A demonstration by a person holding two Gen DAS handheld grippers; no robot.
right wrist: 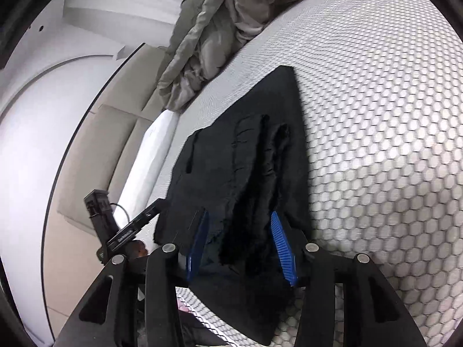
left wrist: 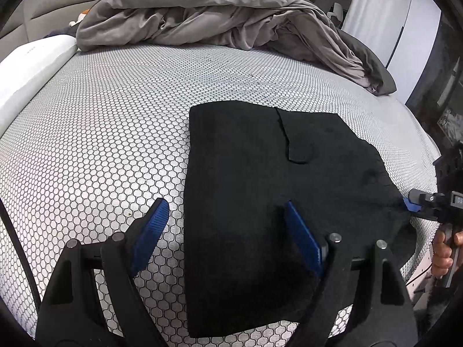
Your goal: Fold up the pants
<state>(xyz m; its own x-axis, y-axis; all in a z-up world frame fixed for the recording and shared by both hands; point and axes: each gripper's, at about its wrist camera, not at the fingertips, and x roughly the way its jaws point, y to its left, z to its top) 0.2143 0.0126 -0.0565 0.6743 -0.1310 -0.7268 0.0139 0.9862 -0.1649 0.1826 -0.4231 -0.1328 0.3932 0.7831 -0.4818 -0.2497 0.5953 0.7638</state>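
Note:
The black pants [left wrist: 260, 179] lie folded into a rough rectangle on the honeycomb-patterned bed cover [left wrist: 101, 133]. My left gripper [left wrist: 222, 211] is open and empty, hovering over the pants' near left edge, one blue pad over the cover and one over the cloth. My right gripper [right wrist: 240, 219] shows at the pants' right edge in the left wrist view [left wrist: 411, 202]. In the right wrist view its blue pads stand apart with a raised ridge of the pants [right wrist: 249, 173] between them; the pads do not clamp the cloth.
A crumpled grey duvet [left wrist: 220, 14] lies along the far side of the bed. A white pillow [left wrist: 26, 72] sits at the left. The bed edge runs along the right, with a white wall and beige headboard [right wrist: 95, 150] beyond.

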